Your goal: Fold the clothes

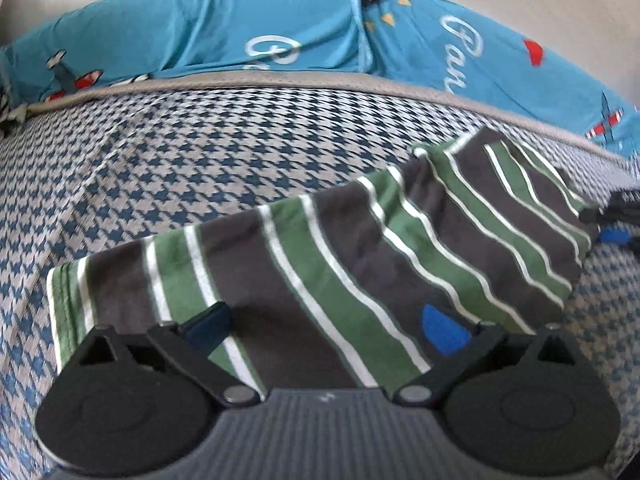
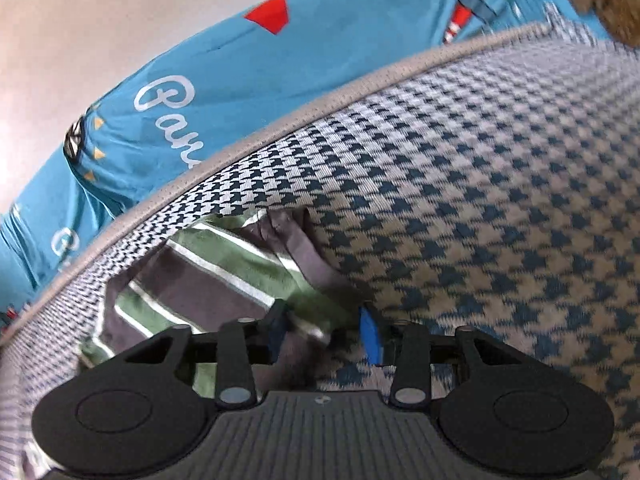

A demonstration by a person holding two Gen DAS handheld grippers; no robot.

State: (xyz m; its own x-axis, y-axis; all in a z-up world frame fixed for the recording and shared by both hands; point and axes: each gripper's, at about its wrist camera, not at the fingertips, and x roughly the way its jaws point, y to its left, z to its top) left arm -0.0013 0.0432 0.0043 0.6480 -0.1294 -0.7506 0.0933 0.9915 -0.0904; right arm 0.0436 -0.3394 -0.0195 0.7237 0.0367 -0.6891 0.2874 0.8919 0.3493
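Note:
A striped garment [image 1: 320, 264] in grey, green and white lies on the houndstooth mattress [image 1: 168, 152], its right part folded over itself. My left gripper [image 1: 326, 326] hovers just over its near edge, open wide, with the cloth spread between the two fingers. In the right wrist view the garment [image 2: 224, 268] shows at the left. My right gripper [image 2: 324, 330] straddles the cloth's right edge with its fingers half closed and a gap still between the pads. The right gripper [image 1: 612, 220] also shows at the far right of the left wrist view, at the garment's end.
A blue printed sheet [image 1: 280, 32] runs behind the mattress's grey piped edge [image 1: 280, 82], and a pale wall [image 2: 100, 32] rises beyond it. Bare houndstooth mattress [image 2: 500, 200] stretches to the right of the garment.

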